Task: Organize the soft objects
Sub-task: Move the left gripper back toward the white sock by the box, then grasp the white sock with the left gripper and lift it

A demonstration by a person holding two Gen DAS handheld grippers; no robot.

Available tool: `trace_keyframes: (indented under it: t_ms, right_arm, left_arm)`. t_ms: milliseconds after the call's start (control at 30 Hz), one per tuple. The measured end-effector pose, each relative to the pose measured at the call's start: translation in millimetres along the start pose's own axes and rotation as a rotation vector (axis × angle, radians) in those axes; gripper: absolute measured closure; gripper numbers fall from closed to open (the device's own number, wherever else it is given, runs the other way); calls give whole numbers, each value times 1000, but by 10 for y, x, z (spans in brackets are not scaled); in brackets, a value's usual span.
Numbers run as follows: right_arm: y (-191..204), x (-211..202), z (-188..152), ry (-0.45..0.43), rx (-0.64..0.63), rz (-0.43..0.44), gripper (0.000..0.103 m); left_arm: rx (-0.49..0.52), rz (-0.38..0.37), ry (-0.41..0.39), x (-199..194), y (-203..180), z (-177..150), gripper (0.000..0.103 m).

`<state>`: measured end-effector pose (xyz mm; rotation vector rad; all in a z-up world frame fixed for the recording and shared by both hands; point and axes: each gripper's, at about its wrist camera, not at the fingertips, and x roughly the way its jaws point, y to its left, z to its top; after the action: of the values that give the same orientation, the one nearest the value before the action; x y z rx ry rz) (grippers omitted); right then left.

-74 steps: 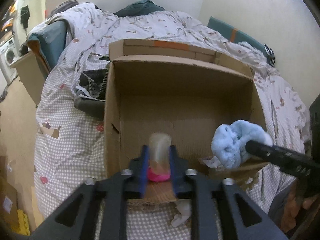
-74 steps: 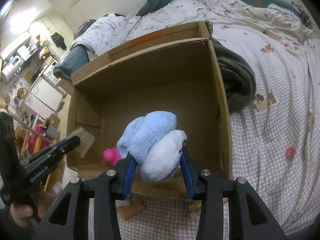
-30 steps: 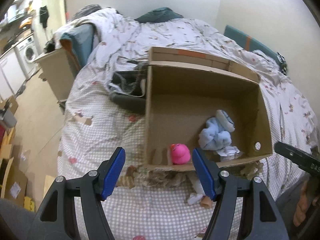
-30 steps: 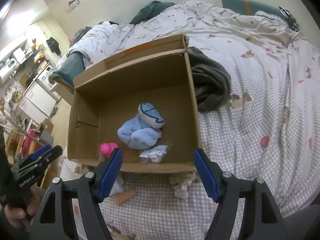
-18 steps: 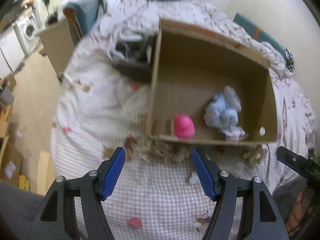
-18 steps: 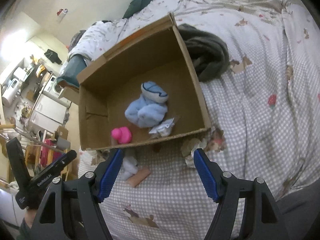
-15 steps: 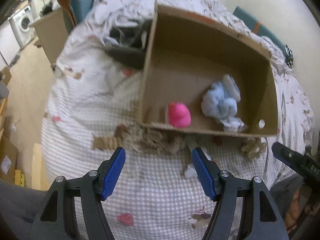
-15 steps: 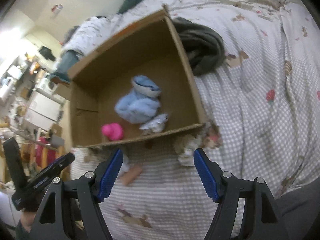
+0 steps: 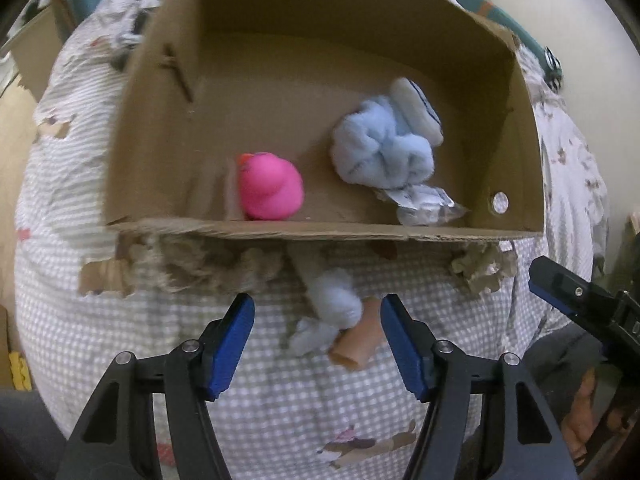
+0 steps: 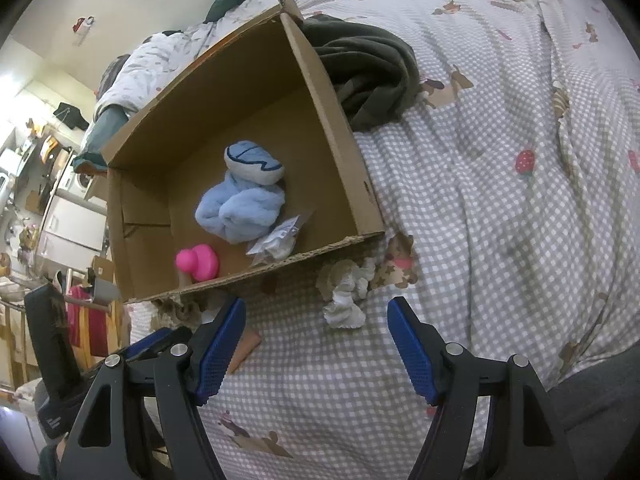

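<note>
Left gripper [image 9: 316,330] open, closing, straddling tan tube [image 9: 356,342]; right gripper [image 10: 316,340] open, white cloth [image 10: 345,307] visible only there.

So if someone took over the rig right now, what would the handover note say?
Left gripper: open, empty, jaws just narrowed slightly, over a light blue fluffy piece and a tan tube on the bedspread.
Right gripper: open, empty, near a white soft piece.
Done: pink duck, blue plush and a plastic packet lie in the box.
Left: the loose pieces in front of the box.
</note>
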<state>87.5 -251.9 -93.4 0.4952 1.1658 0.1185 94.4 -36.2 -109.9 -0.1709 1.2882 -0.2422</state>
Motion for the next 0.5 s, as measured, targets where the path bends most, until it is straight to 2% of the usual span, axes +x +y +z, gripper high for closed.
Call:
trace_keyframes:
  t_ms: [100,167,233,267,300,367,500]
  right_arm:
    - [-34,1,0,1,13,-3,26]
    - [-36,15,0,4,13,-9,26]
    - [-25,27,-4,7,4,-15,26]
    - [-11,38,-6,9,-3,-19,26]
    - [-1,45,-9,10,-10,-23,26]
    - [11,74,-8,14,-17,-33,26]
    - [-1,92,-1,15,-6,-33,26]
  left_arm:
    - [-24,-9,29,138,-21,64,40]
    - [-39,-18,44,206,-17,99,48]
    - [-40,-22,67,291,-35,128,64]
    - [-39,-21,78,326,-40,138,68]
    - [-40,-18,91,363,-50,143,78]
    - [-42,-21,98,394,-57,149,78]
    - [-33,-4,60,236,-55,138,79]
